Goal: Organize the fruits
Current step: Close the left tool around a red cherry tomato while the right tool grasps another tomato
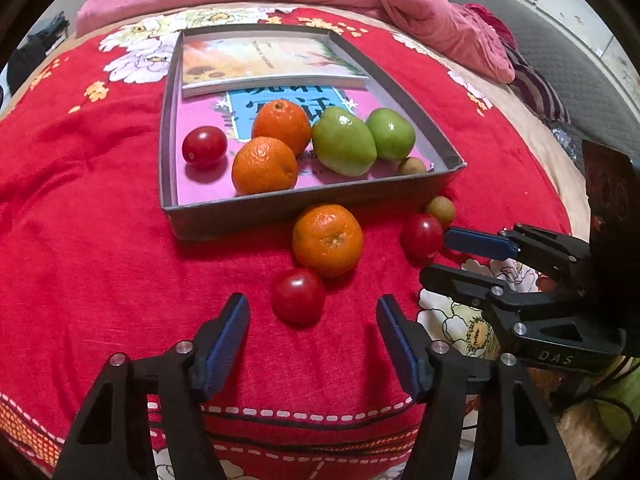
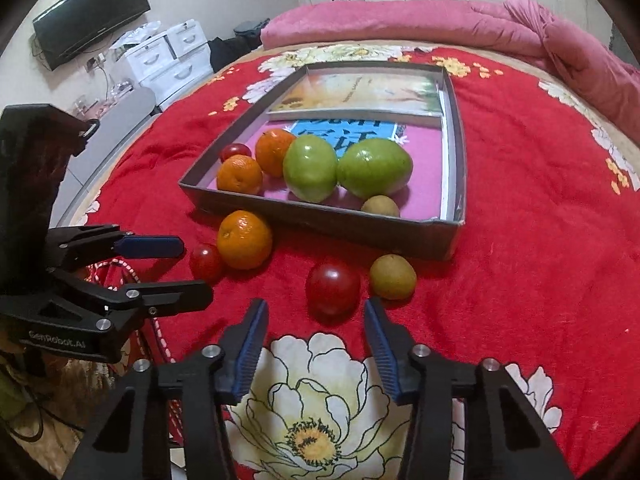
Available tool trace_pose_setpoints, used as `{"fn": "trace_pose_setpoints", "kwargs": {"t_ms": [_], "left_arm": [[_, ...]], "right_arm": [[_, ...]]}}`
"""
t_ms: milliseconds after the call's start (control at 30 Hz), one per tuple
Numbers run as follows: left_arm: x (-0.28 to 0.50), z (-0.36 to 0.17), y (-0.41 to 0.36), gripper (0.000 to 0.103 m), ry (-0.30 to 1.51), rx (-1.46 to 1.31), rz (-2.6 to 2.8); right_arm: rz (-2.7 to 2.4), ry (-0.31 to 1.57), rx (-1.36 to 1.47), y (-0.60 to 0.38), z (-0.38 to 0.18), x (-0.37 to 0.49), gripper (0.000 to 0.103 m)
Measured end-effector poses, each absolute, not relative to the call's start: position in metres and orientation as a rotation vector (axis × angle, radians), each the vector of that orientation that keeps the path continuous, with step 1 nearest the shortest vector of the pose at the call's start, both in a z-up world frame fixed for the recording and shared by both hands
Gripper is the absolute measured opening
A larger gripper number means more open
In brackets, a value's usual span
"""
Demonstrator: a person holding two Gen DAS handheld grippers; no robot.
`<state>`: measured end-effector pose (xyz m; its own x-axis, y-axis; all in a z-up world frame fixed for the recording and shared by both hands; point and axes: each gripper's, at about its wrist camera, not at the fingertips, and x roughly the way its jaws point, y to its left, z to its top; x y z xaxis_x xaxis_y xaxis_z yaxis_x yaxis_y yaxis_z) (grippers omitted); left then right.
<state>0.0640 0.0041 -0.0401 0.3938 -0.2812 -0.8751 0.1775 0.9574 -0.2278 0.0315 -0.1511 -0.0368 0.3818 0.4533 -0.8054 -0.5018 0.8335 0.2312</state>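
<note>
Fruits sit partly sorted on a red floral blanket [image 1: 100, 240] spread over the bed. Grey shallow box [image 1: 248, 210] holds two books and, toward its near end, a red tomato [image 1: 204, 147], two oranges touching each other [image 1: 265, 165] [image 1: 281, 121], two green fruits side by side [image 1: 343, 141] [image 1: 390, 133], and one small brown fruit [image 1: 412, 165] against the near wall. Outside the box, on the blanket just below that wall: a loose orange [image 1: 327, 239], a loose tomato [image 1: 298, 295] touching or nearly touching it on the near side, a second loose tomato [image 1: 421, 236] to the right, and a small brown fruit on the blanket [image 1: 441, 209] just beside that one. Left gripper [image 1: 313, 334] hovers low with its blue pads spread apart, holding nothing, the nearer loose tomato just ahead of the gap. Right gripper [image 2: 316, 336] likewise parted and empty, aimed at the second loose tomato, which lies just ahead between the pad tips. Pink quilt [image 2: 440, 24] bunched along the far edge of the bed; white drawers [image 2: 168, 60] and a dark wall screen [image 2: 90, 16] beyond.
</note>
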Motion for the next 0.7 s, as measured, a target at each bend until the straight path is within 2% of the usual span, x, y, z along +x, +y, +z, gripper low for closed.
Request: {"fn": "trace_pose_setpoints", "kwargs": {"t_ms": [300, 533, 600, 700], "left_arm": [[0.068, -0.044, 0.008, 0.055, 1.131, -0.114, -0.290], [0.072, -0.046, 0.006, 0.047, 1.128, -0.103, -0.294], [0.073, -0.047, 0.004, 0.045, 1.130, -0.096, -0.294], [0.074, -0.048, 0.004, 0.043, 1.130, -0.092, -0.293]], "right_arm": [[0.599, 1.012, -0.074, -0.140, -0.047, 0.038, 0.045], [0.597, 1.007, -0.055, -0.138, -0.051, 0.046, 0.039], [0.600, 0.999, -0.065, -0.136, -0.050, 0.047, 0.032], [0.606, 0.990, -0.088, -0.132, -0.050, 0.047, 0.032]]}}
